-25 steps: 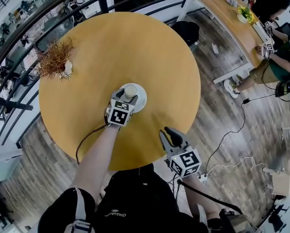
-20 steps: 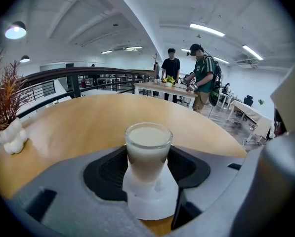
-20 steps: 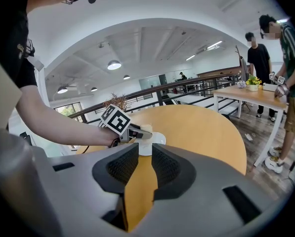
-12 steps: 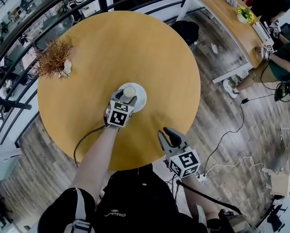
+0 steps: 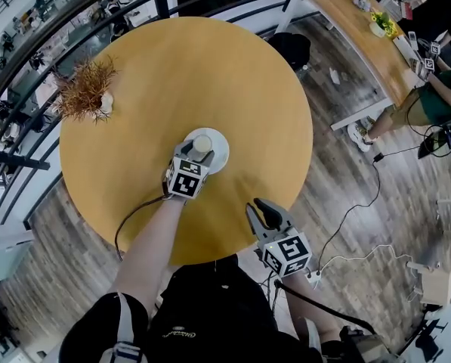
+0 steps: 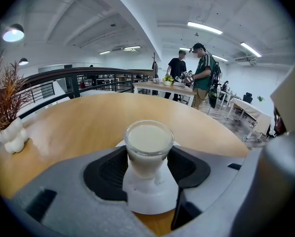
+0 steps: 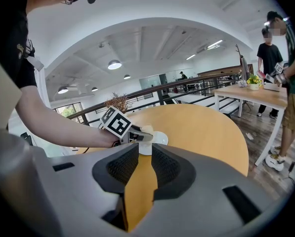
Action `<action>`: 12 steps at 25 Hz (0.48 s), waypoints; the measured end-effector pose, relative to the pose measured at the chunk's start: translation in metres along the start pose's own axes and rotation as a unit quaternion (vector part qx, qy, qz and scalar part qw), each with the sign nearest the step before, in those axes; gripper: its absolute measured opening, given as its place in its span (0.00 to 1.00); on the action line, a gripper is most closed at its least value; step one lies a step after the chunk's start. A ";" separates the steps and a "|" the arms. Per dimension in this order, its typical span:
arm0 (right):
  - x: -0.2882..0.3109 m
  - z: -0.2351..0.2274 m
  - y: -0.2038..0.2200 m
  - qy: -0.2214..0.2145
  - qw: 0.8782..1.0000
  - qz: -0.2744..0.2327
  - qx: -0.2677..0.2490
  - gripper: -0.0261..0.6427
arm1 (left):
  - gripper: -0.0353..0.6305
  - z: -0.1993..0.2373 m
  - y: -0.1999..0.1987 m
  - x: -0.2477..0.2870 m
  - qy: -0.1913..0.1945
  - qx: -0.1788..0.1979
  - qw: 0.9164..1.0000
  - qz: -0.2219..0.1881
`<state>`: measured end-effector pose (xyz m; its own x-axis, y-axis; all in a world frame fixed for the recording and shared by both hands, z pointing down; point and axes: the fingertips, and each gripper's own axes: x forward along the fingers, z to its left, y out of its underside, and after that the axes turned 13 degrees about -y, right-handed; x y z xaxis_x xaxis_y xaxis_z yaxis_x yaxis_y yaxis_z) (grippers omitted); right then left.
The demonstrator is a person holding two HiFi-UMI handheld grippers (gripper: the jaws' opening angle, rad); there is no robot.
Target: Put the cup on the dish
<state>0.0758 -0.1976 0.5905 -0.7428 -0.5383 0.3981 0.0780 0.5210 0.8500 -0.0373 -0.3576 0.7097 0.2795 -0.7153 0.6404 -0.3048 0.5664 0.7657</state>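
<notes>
A small glass cup (image 5: 202, 143) of pale liquid stands upright on the white dish (image 5: 219, 156), near the middle of the round wooden table (image 5: 233, 74). My left gripper (image 5: 200, 149) is shut on the cup, its black pads pressing both sides of the cup (image 6: 148, 141) just above the dish (image 6: 149, 194). My right gripper (image 5: 264, 212) hangs off the table's near edge; its jaws stand a little apart with nothing between them. The right gripper (image 7: 145, 154) view shows the cup (image 7: 146, 131) and dish (image 7: 160, 138) further out on the table.
A dried plant in a white vase (image 5: 87, 93) stands at the table's far left. A thin cable (image 5: 134, 218) runs over the near edge. A black railing (image 5: 51, 29) curves behind the table. People stand by a long table (image 5: 353, 21) at the upper right.
</notes>
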 end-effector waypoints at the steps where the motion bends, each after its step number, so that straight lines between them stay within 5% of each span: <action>1: 0.000 0.000 -0.001 0.000 1.000 0.000 0.000 0.16 | 0.43 0.000 -0.001 0.001 -0.001 0.001 1.000 -0.002; 12: -0.007 0.002 -0.008 0.002 1.000 -0.006 -0.010 0.16 | 0.44 0.000 0.001 0.001 -0.005 -0.001 1.000 0.004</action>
<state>0.0787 -0.1969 0.5801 -0.7408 -0.5475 0.3891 0.0827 0.5005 0.8618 -0.0369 -0.3579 0.7114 0.2687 -0.7143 0.6462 -0.3052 0.5732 0.7605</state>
